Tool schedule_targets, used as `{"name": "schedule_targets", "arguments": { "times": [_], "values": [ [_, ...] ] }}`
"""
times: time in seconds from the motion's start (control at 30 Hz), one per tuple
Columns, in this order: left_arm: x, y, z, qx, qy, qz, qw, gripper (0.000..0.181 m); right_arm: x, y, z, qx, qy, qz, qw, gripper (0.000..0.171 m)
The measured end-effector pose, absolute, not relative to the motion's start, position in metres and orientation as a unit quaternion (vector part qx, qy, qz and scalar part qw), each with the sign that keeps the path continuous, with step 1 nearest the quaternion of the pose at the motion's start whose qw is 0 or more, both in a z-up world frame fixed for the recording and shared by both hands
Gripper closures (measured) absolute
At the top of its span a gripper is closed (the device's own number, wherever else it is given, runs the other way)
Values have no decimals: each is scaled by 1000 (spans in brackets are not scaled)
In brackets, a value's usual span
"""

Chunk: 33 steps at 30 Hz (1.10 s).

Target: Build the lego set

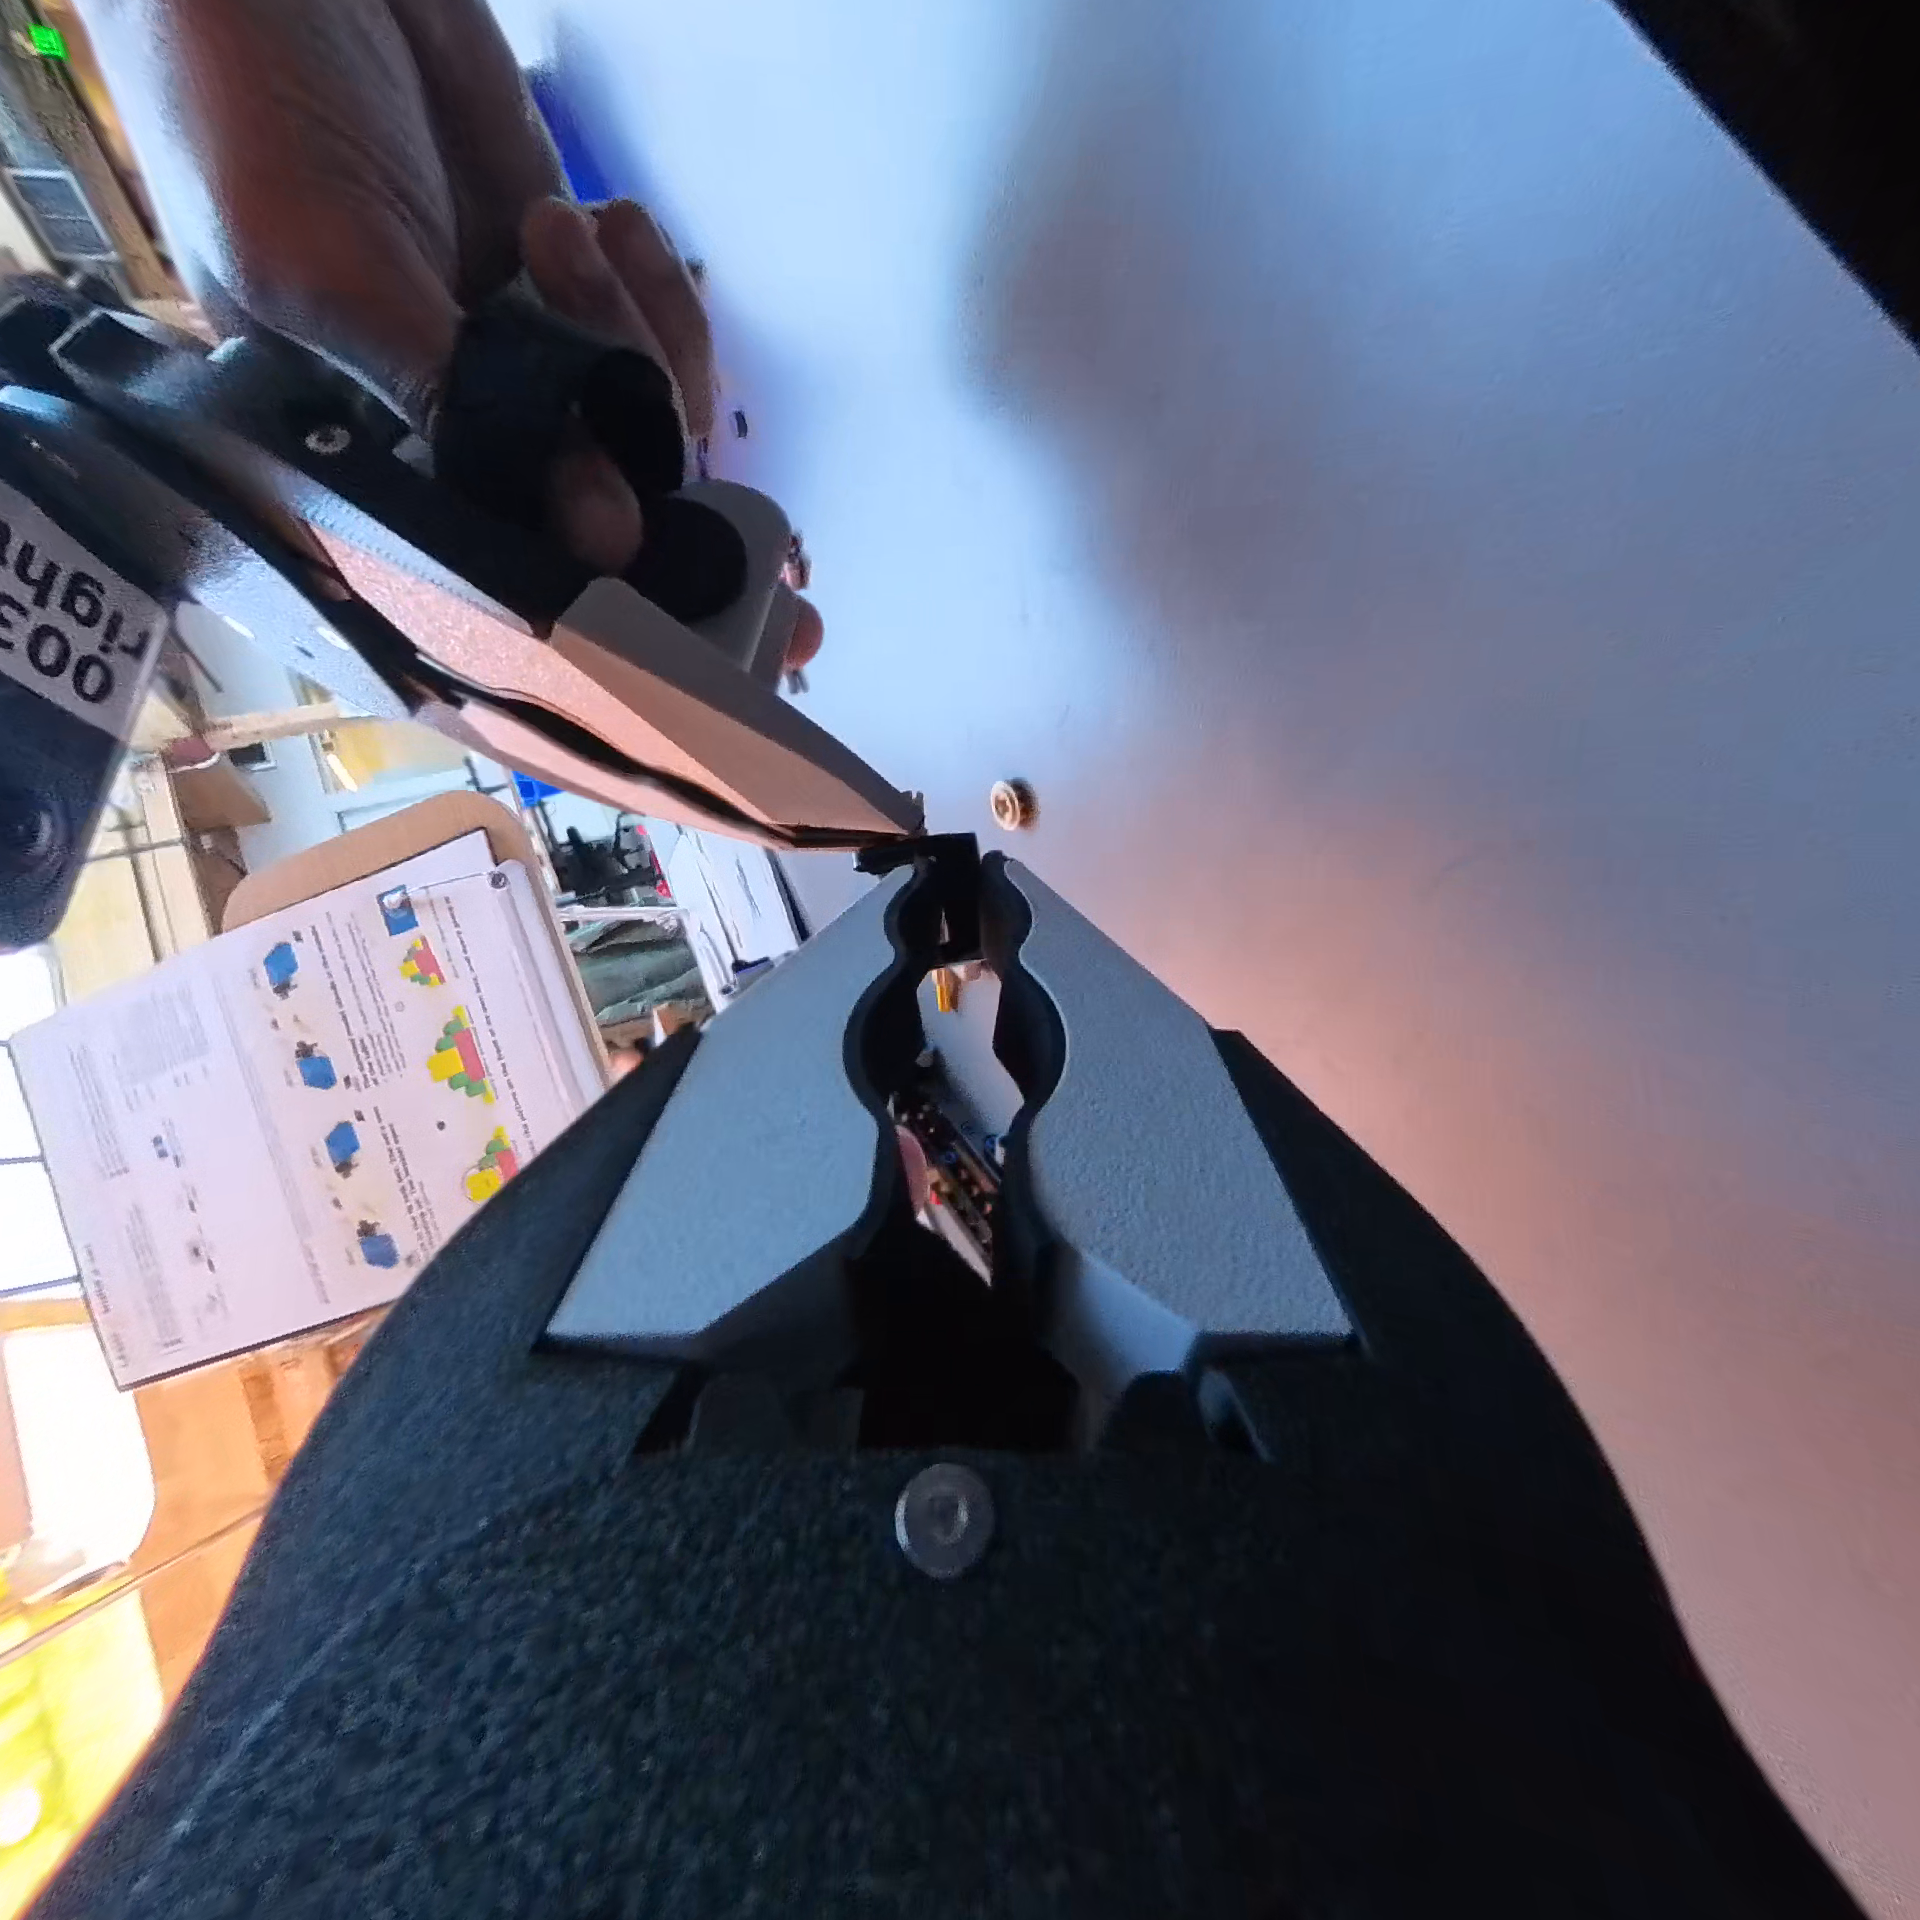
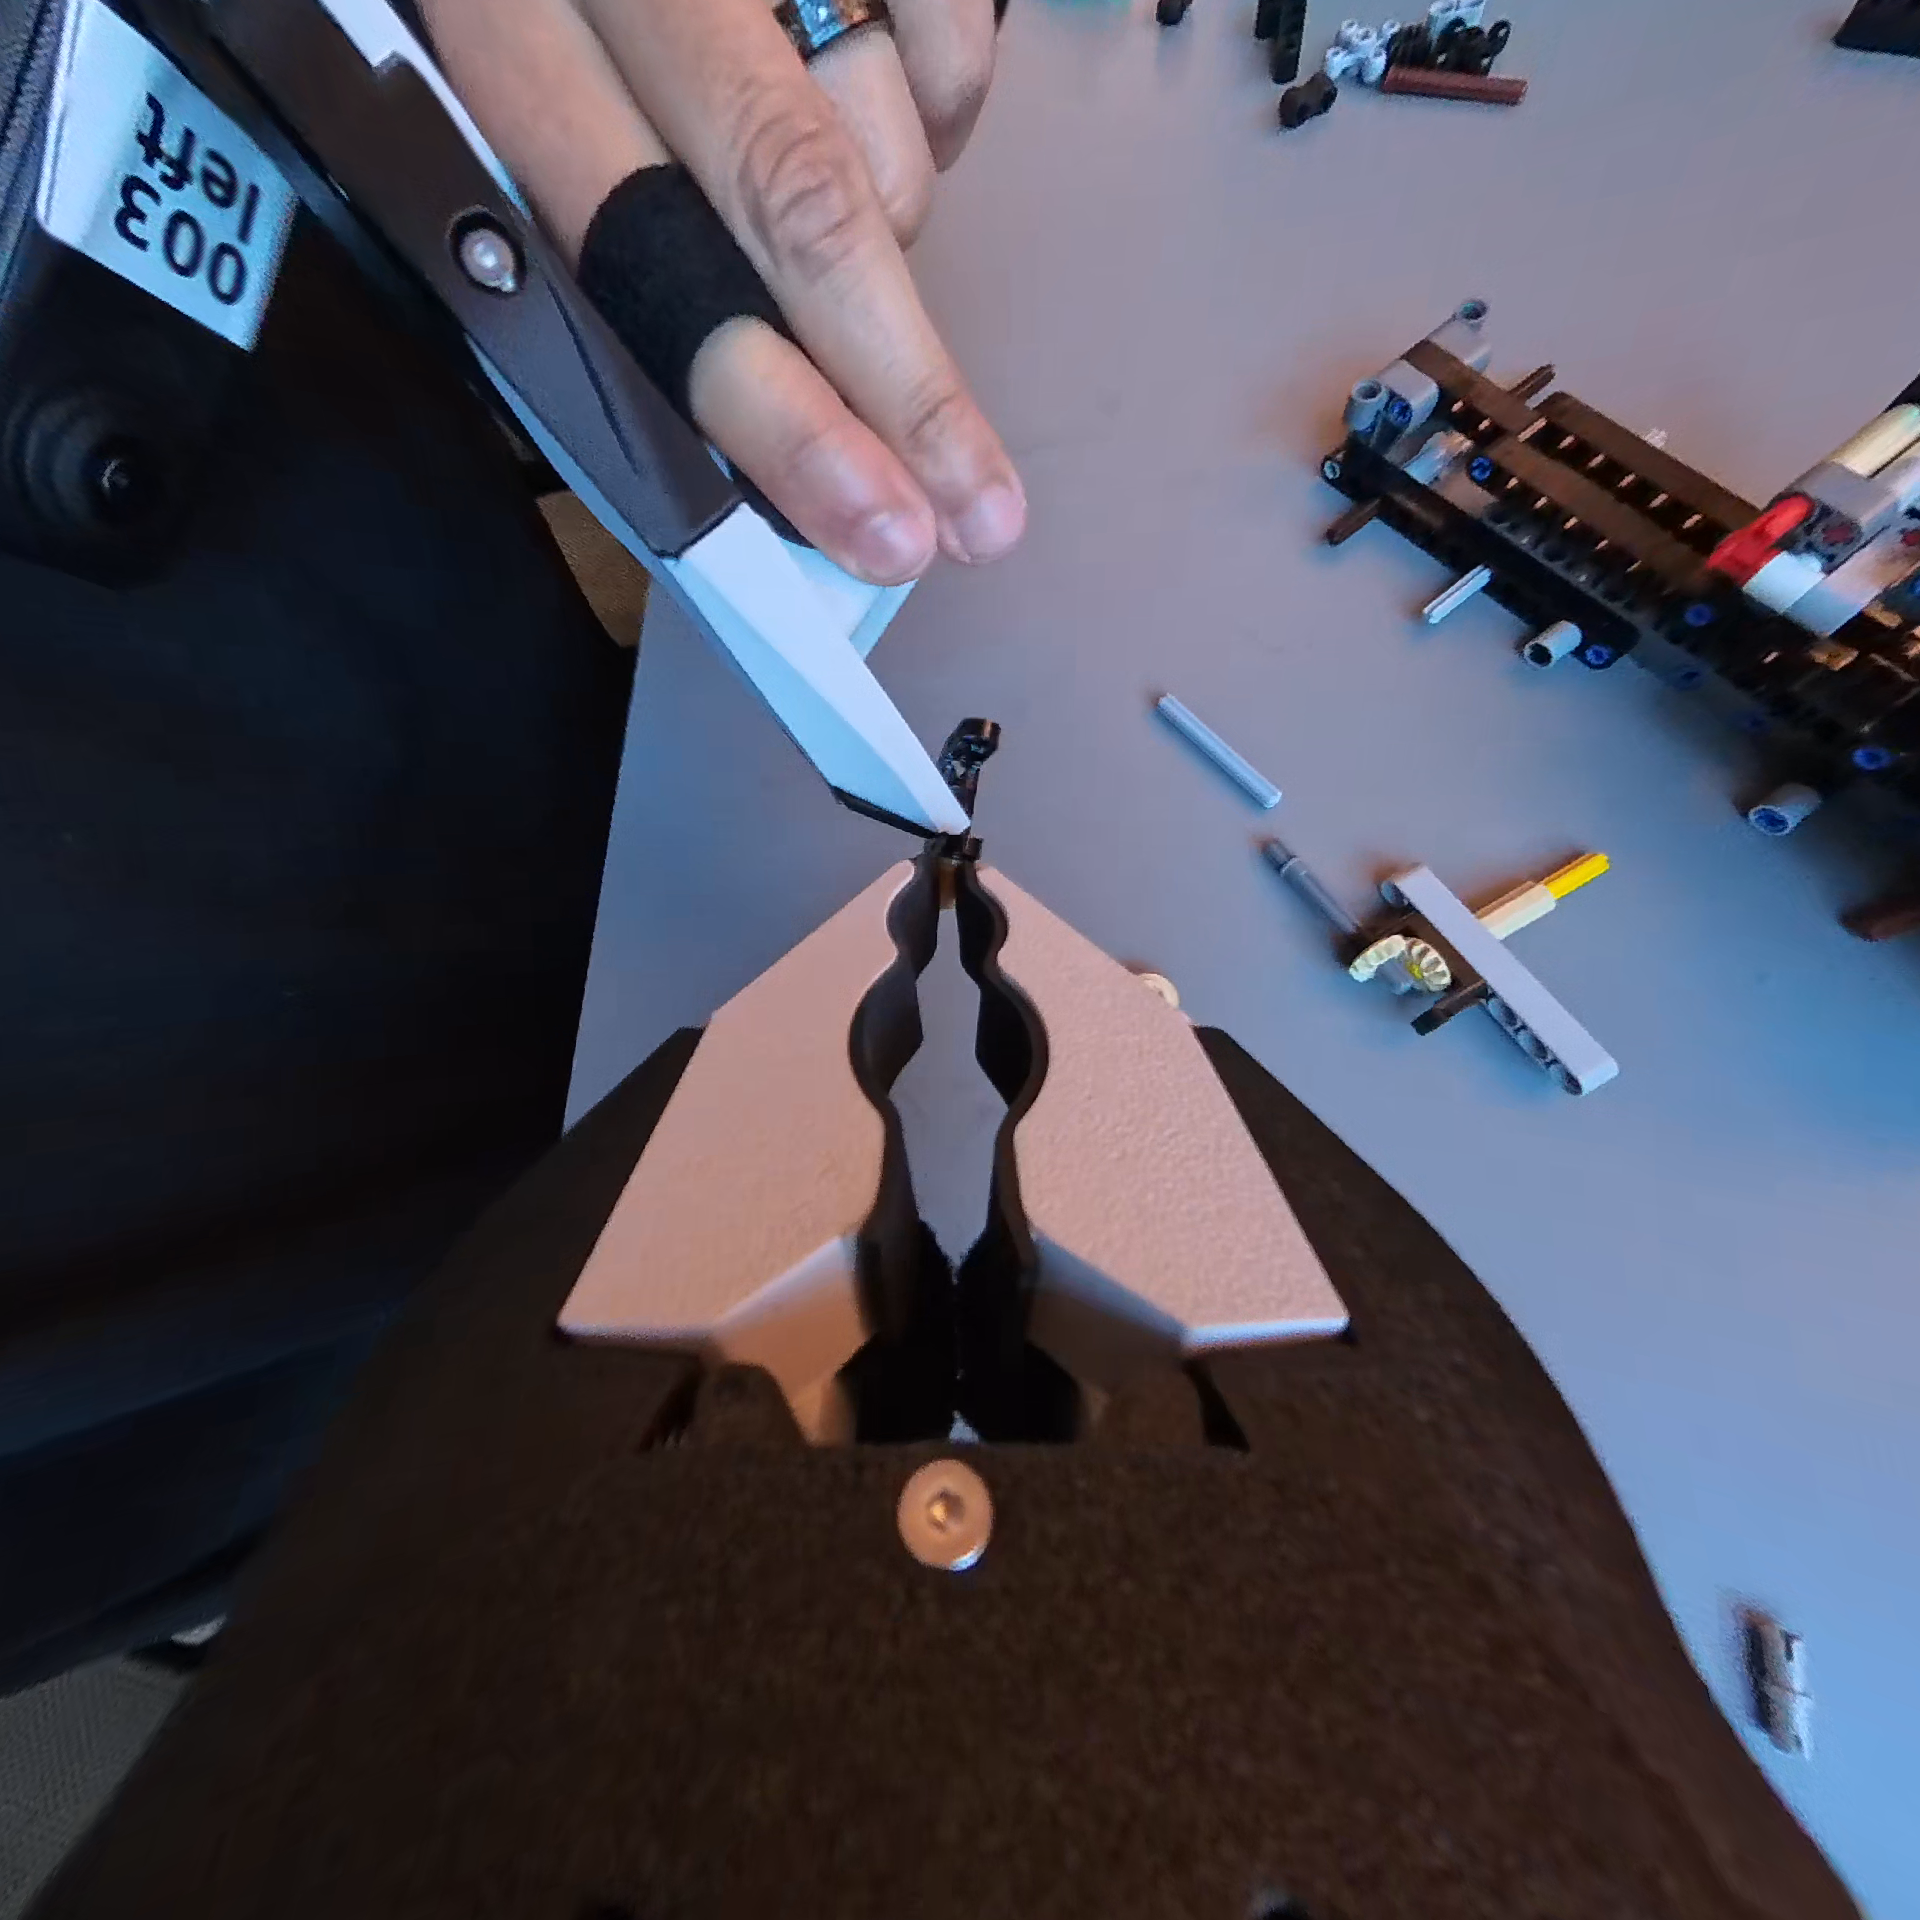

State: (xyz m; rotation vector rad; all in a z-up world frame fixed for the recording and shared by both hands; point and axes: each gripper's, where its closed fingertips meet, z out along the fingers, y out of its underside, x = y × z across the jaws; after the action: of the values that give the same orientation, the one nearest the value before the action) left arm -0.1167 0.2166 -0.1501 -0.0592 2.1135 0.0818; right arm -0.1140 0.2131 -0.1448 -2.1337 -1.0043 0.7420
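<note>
Above grey table (image 2: 1351, 1351), both tongs (image 1: 951, 868) (image 2: 951, 854) pinch small black pieces.

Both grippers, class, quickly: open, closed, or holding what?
Left gripper: closed on a small black Lego connector piece.
Right gripper: closed on a tiny tan-and-black Lego pin.

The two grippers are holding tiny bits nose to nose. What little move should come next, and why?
Probably a gentle push together. The left gripper is shut on a small black connector, and the right gripper pinches a tiny tan piece. Their tips almost touch above the grey table, so the pieces look lined up for joining, though the contact itself is too small to see.
</note>
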Motion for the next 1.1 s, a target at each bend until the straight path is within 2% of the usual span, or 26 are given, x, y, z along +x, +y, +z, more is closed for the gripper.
{"name": "schedule_targets", "arguments": {
  "times": [0.03, 0.37, 0.67, 0.97, 1.1],
  "values": [
    [-117, 216, -150, -24, 872, 28, 488, 177, -114, 212, -144, -812, -383, 290, 332, 168],
    [-113, 220, -148, -46, 868, 7, 494, 177, -111, 217, -142, -804, -312, 361, 355, 168],
    [-110, 227, -125, -203, 835, -173, 482, 176, -109, 227, -116, -791, -261, 391, 393, 168],
    [-111, 225, -115, -277, 795, -284, 460, 176, -110, 228, -103, -759, -233, 453, 406, 167],
    [-113, 221, -103, -302, 767, -347, 447, 176, -110, 226, -88, -713, -211, 522, 419, 159]
  ]
}}
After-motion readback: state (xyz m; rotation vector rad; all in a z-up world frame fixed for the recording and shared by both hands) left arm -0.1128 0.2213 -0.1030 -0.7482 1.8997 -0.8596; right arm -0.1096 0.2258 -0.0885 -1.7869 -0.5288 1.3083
